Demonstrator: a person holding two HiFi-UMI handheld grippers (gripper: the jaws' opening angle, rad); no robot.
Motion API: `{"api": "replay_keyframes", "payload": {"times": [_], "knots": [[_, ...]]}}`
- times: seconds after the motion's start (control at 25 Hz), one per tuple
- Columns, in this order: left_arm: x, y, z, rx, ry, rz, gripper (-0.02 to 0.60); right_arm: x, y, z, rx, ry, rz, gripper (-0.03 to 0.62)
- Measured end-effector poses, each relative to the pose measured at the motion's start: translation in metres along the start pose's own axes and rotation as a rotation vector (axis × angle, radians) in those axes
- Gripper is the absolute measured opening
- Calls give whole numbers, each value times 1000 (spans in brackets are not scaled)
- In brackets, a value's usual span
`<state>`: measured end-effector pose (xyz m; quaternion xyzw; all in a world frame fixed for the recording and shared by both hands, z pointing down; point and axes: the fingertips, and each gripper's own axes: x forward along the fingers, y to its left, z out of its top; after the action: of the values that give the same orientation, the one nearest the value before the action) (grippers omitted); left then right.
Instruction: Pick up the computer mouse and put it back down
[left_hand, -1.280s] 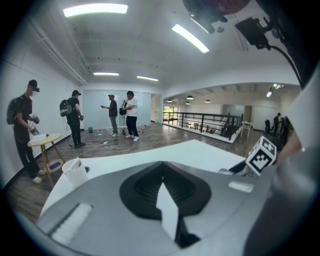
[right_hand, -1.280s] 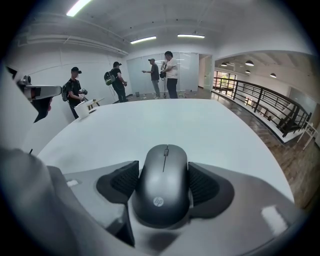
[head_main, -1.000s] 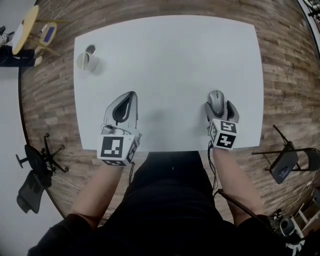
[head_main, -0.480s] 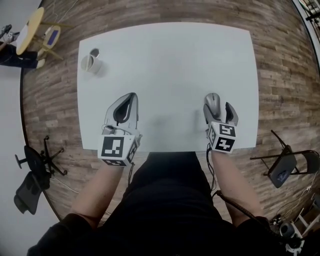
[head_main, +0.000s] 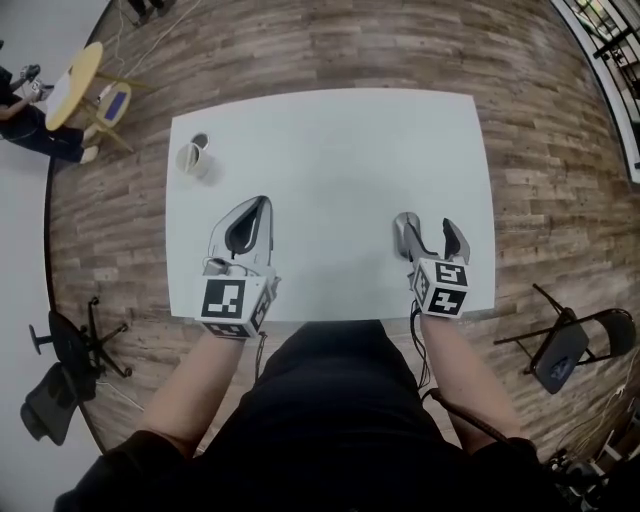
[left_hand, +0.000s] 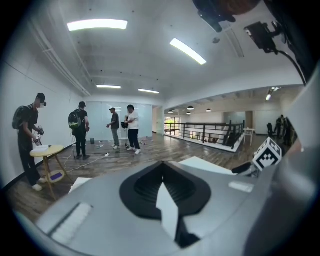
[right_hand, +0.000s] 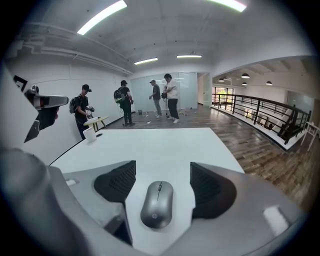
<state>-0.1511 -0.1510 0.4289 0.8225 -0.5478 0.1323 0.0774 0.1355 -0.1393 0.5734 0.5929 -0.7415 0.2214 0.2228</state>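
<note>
Two pads are closing in on the computer mouse, and neither is touching it yet. My right gripper is standing nearly as wide as it goes. The mouse is lying flat on the white table in the gap between the jaws, its nose pointing away from me. My left gripper is sitting pinched together on nothing, well apart to the side, so it is offering no backstop.

Here is what I am worrying about. If one pad is arriving first, it is going to shove or twist the mouse instead of trapping it. The shell is looking low, smooth and rounded, so pads that are coming in too high are likely to ride over its shoulders and squirt it out. I am also working toward the near side of the table, so a hard nudge my way is risking a slide off the edge.
</note>
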Motion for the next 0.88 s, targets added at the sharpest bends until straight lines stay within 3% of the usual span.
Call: {"api": "replay_keyframes", "payload": {"times": [0.12, 0.32, 0.88], "knots": [[0, 1, 11, 14, -25, 6, 6, -4, -2, 16, 4, -36, -1, 339], [-6, 1, 29, 25, -61, 23, 6, -16, 0, 38, 11, -103, 17, 231], [-18, 10, 75, 17, -216, 66, 6, -37, 1, 119, -86, -284, 31, 84]]}}
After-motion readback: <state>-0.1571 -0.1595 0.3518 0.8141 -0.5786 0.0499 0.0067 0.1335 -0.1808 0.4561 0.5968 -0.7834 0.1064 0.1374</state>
